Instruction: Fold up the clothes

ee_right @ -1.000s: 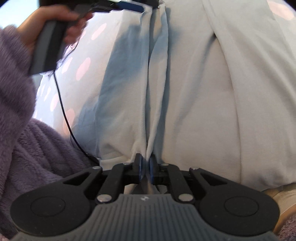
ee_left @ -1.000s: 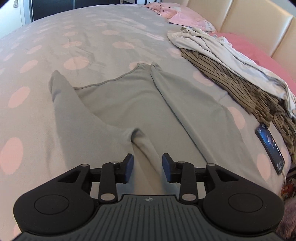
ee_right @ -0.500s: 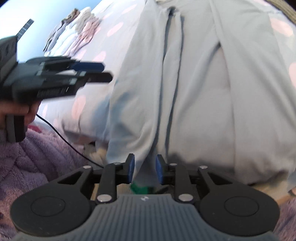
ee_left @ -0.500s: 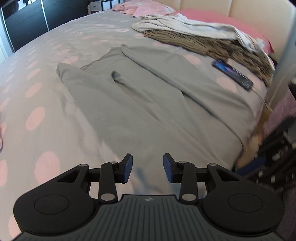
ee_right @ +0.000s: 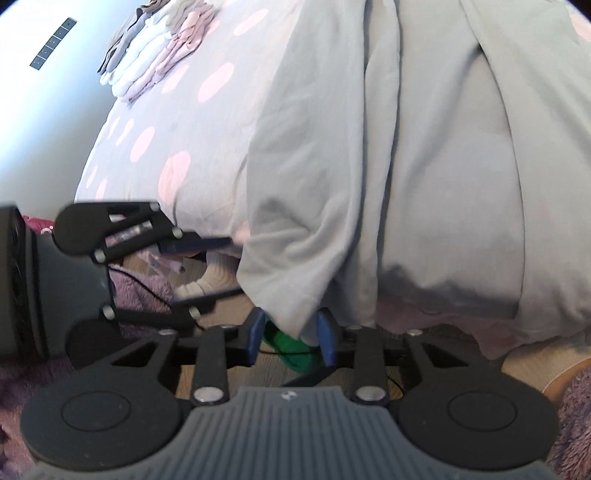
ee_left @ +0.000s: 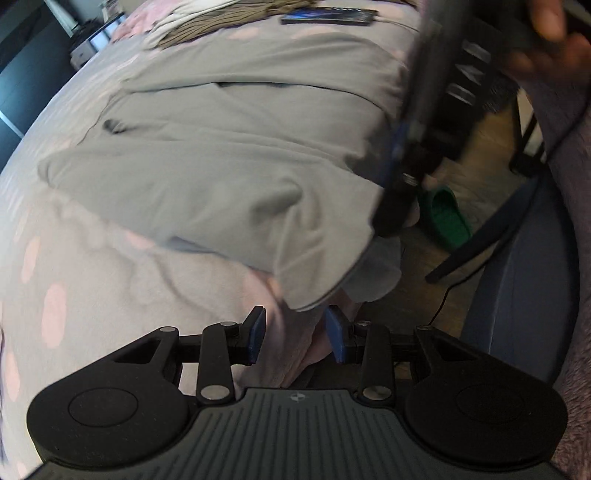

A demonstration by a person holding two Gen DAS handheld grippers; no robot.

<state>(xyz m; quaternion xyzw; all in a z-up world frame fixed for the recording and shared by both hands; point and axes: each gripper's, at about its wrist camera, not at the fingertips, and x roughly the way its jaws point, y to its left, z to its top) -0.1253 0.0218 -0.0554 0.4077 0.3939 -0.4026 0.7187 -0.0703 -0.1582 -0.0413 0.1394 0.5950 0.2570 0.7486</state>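
Note:
A grey garment (ee_left: pixel 221 177) lies spread on the polka-dot duvet (ee_left: pixel 74 277), and its lower hem hangs over the bed's edge. My left gripper (ee_left: pixel 295 334) is open just below a hanging hem corner (ee_left: pixel 306 299), with nothing between its pads. In the right wrist view the same garment (ee_right: pixel 406 166) drapes down, and a hem corner (ee_right: pixel 295 314) dangles between the spread fingers of my right gripper (ee_right: pixel 290 334), which is open and not pressing on it. The left gripper (ee_right: pixel 212 269) shows there at the left, beside the bed's edge. The right gripper (ee_left: pixel 397 177) appears blurred in the left wrist view.
A phone (ee_left: pixel 325 16) and a heap of brown striped and white clothes (ee_left: pixel 207 29) lie on the far side of the bed. A folded stack (ee_right: pixel 159 55) sits further along. On the wooden floor below are a green slipper (ee_left: pixel 447 218) and a dark chair leg (ee_left: pixel 480 243).
My right gripper has opened and let go of the fabric fold it pinched. My left gripper has swung from above the garment to the bed's edge, close to the hanging hem corner.

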